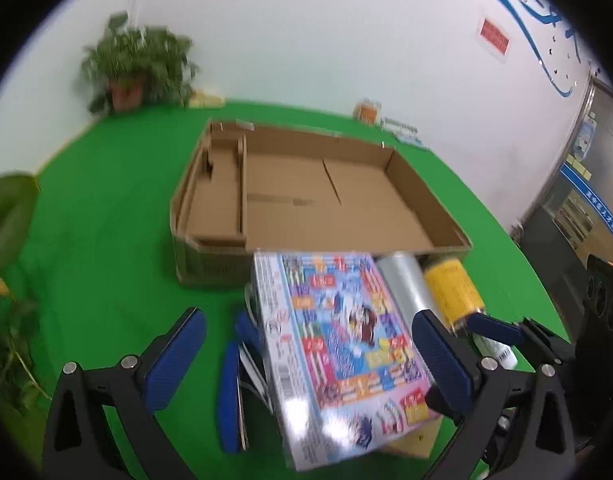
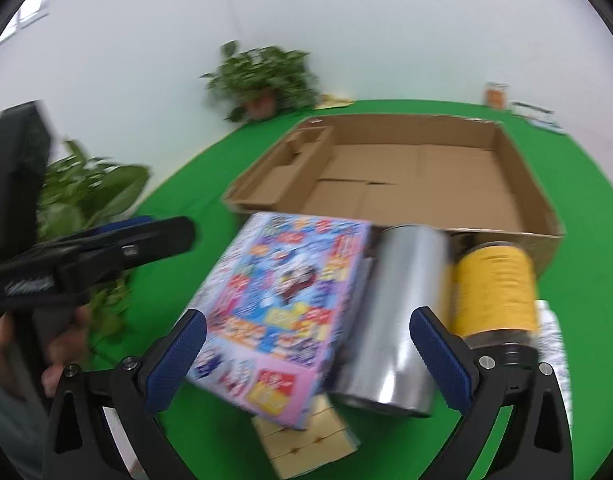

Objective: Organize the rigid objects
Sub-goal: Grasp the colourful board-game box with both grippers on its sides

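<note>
Green table [image 1: 106,240], white wall behind. Left gripper [image 1: 308,354] jaws wide, nothing gripped; colourful printed box [image 1: 338,344] lies tilted between them. Right gripper [image 2: 308,354] jaws wide, empty; silver cylinder [image 2: 398,312] between them, yellow-labelled jar [image 2: 494,288] just outside its right jaw. Open cardboard tray [image 2: 538,200] beyond.

My left gripper [image 1: 308,364] and right gripper [image 2: 308,364] look alike: black triangular frames at the lower frame corners, silver round screws, and ribbed blue pads [image 1: 174,364] lining each finger. At the lower left edge, my grey sleeve [image 2: 6,432] shows.
</note>
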`<state>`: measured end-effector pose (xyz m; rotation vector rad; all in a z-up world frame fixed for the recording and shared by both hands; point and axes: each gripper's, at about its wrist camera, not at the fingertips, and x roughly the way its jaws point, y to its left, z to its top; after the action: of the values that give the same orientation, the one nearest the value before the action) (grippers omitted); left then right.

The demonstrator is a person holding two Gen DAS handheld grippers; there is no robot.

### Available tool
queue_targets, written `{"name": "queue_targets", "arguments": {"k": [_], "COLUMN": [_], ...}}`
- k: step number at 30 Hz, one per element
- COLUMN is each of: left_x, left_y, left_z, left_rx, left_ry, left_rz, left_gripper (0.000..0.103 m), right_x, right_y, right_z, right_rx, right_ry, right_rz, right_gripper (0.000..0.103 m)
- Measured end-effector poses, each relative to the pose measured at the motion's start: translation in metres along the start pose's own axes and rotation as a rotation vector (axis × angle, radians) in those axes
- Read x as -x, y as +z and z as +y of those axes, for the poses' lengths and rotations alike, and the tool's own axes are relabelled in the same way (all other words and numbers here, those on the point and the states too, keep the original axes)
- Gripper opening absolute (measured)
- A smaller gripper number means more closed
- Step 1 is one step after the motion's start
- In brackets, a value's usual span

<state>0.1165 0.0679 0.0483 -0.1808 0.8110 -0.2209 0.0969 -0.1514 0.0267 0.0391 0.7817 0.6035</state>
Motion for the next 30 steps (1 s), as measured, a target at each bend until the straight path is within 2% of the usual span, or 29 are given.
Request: {"name": "queue_targets", "arguments": {"k": [2,4,8,11,13,17,18,26,30], "left_x": [-0.004,-0.012,-0.033,-0.055,-0.063,-0.073,-0.075,-0.077,-0.077], "left_y": [-0.004,-0.009,-0.016,-0.021,-0.022,-0.022,-0.021,-0.017,-0.017], "left_z": [0.006,0.016,0.026,0.030,0.032,0.034,0.033,0.033,0.037], "left_rx": [0.010,0.061,0.120,0.142,0.155,0.177,0.171,0.152,0.168], "left_ry": [-0.027,-0.091,-0.180,-0.169,-0.164,-0.211,-0.208,-0.173,-0.169], "left_rz": [0.032,0.081,0.173,0.247,0.273,0.315,0.325,0.326,0.357], "left_gripper": [0.102,0.102,0.101,0.100,0.088,0.080,0.074,0.074,0.074], "right_x": [-0.003,-0.011,-0.037,-0.049,-0.059,-0.069,-0.073,-0.089,-0.097], "right_y": [-0.001,-0.003,-0.002,0.000,0.001,0.003,0.003,0.006,0.008], "right_z": [0.004,0.008,0.010,0.008,0.008,0.012,0.013,0.022,0.024], "right_rx": [0.017,0.014,-0.003,-0.013,-0.019,-0.021,-0.026,-0.029,-0.027], "right_ry": [0.047,0.101,0.104,0.081,0.071,0.049,0.048,0.005,-0.005], "right_rz": [0.011,0.041,0.120,0.158,0.189,0.207,0.214,0.247,0.260], "right_gripper": [0.102,0.102,0.102,0.102,0.101,0.102,0.101,0.103,0.103]}}
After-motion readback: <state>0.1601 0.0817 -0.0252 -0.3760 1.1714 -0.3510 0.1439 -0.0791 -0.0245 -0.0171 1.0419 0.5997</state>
